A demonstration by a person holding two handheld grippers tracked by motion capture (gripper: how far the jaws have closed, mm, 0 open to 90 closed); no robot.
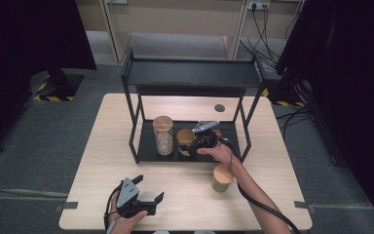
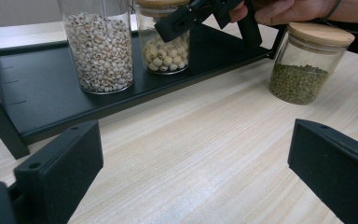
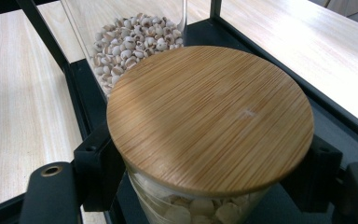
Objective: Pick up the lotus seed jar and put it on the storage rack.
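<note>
- The right gripper point(image 1: 195, 144) has its jaws closed around the short jar point(image 3: 205, 140), one jaw on each side of the glass just under the bamboo lid point(image 3: 209, 116).
- That short jar point(image 1: 185, 141) stands on the lower tray of the black rack point(image 1: 148, 146). It holds pale round seeds point(image 2: 165, 56) filling its lower part.
- Just left of it on the same tray stands a tall jar point(image 1: 163, 135), also lidded, about half full of small whitish grains point(image 2: 100, 51). The two jars are close; whether they touch I cannot tell.
- The right hand point(image 1: 219, 151) reaches in between the rack's front legs.
- A third jar point(image 1: 221, 178) sits on the tabletop point(image 1: 272, 161), near side of the rack and just right of the right forearm. In the left gripper view it holds green lentil-like seeds point(image 2: 297, 84) under a bamboo lid, about half full.
- The left gripper point(image 1: 148, 195) is at the near left of the tabletop, well apart from all the jars, its jaws spread wide with nothing between them.
- The rack's upper shelf point(image 1: 190, 73) is a dark tray.
</note>
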